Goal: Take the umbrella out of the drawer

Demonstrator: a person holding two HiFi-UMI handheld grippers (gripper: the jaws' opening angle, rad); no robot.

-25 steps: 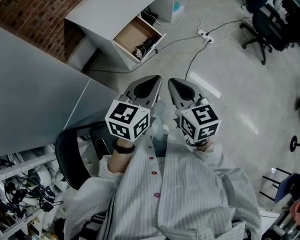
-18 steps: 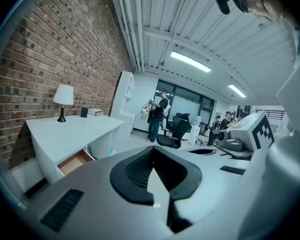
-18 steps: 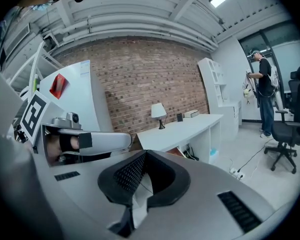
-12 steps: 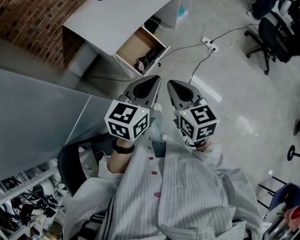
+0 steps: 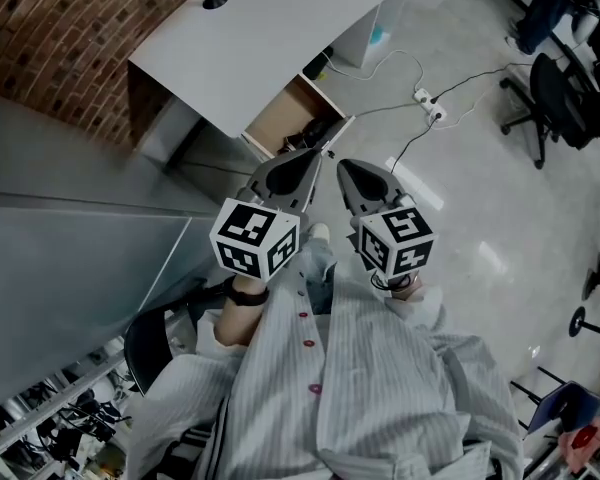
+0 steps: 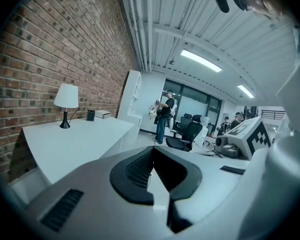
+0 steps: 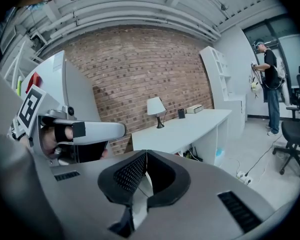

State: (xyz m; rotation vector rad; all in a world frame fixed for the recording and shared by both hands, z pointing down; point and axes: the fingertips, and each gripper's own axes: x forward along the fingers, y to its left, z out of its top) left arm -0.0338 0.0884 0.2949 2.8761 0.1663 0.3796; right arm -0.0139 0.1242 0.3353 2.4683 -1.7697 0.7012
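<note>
Left gripper (image 5: 302, 160) and right gripper (image 5: 350, 170) point forward side by side, fingers (image 6: 136, 169) pressed together.

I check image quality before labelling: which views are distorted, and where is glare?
Left gripper view: strong fisheye with dark corners; the ceiling light glares white. Right gripper view: the same fisheye curves the brick wall; the edges are dark. Head view: little distortion, dim overall, with pale light reflections on the floor.
</note>
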